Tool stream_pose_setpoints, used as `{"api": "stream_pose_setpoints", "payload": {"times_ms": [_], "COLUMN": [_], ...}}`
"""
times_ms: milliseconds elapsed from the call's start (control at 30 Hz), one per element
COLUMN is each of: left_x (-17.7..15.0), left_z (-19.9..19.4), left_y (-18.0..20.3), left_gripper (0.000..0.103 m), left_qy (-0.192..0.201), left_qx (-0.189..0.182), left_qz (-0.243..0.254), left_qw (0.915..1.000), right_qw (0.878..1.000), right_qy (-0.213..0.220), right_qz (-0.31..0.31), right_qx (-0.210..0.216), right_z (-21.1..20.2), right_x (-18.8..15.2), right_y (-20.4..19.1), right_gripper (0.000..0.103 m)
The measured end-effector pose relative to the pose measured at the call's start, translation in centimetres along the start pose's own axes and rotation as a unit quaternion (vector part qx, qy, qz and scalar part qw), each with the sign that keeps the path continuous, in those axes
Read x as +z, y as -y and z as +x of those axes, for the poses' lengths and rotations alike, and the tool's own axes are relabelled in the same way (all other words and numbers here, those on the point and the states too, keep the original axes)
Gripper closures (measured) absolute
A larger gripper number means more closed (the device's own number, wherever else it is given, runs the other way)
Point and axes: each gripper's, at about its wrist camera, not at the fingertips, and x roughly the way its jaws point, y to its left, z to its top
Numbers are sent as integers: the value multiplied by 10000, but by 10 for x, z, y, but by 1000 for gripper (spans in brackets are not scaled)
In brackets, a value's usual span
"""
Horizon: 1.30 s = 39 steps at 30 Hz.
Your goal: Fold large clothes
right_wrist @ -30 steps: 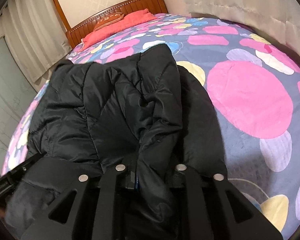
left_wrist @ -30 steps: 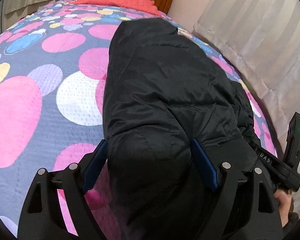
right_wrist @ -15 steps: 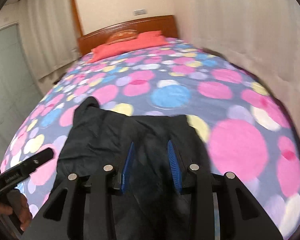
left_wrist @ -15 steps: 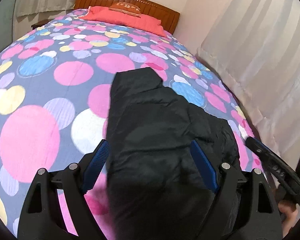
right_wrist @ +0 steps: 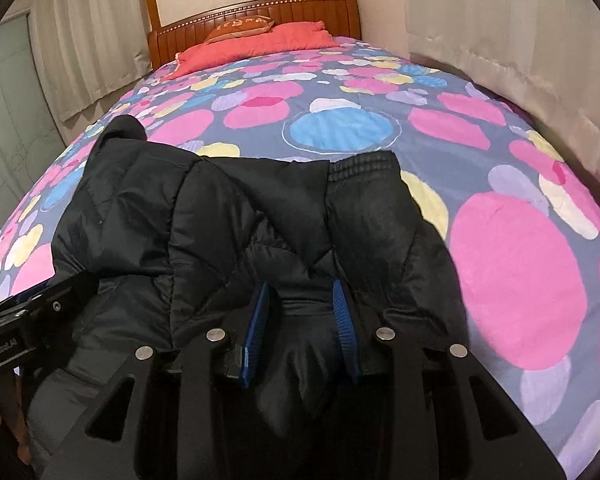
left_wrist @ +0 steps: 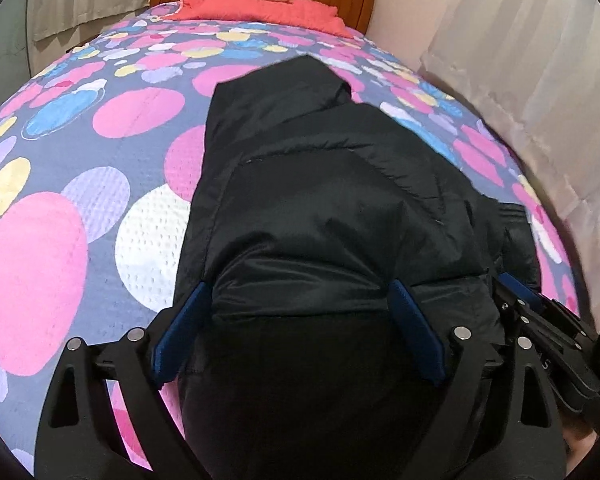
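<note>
A black puffer jacket [left_wrist: 320,184] lies folded lengthwise on the bed, its hem nearest me. My left gripper [left_wrist: 298,290] rests over its near left part. Its jaws are wide and still opening, and the padded fabric lies between the blue pads [left_wrist: 180,332] without being pinched. In the right wrist view the jacket [right_wrist: 228,216] shows a ribbed sleeve cuff [right_wrist: 364,164] at its far edge. My right gripper [right_wrist: 300,285] sits low on the near right part. Its jaws are narrowly parted and closing, with a ridge of fabric between the pads [right_wrist: 346,328], whose inner faces still show.
The bedspread [left_wrist: 40,260] with big pink, blue and yellow dots covers the bed [right_wrist: 520,272]. A red pillow [right_wrist: 252,44] lies against the wooden headboard [right_wrist: 300,8]. Pale curtains [left_wrist: 540,60] hang close along the right side. The other gripper [right_wrist: 28,320] shows at the left edge of the right wrist view.
Both grippers pulled back from the jacket and came in low over it again. The right jaws, earlier shut on a fold, now stand parted. The left jaws are a little wider.
</note>
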Motion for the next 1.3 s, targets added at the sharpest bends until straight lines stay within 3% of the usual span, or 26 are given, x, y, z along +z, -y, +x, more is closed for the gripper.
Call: {"api": "stream_pose_setpoints", "payload": {"times_ms": [633,1300], "left_x": [-5,-7], "left_z": [21,16], "left_y": [2,1], "left_gripper": [12,12], "left_qy": [128,123], "left_qx": [212,139], "left_qz": [181,137], "left_qw": [9995,9997], "right_qw": [9997,9996], "right_qy": [221,246], "right_qz": [124,93], "right_qx": [-40,-108], "right_z": [22,19], "right_x": [-9,-8], "right_y": [1,-2], "right_gripper": [71,70]}}
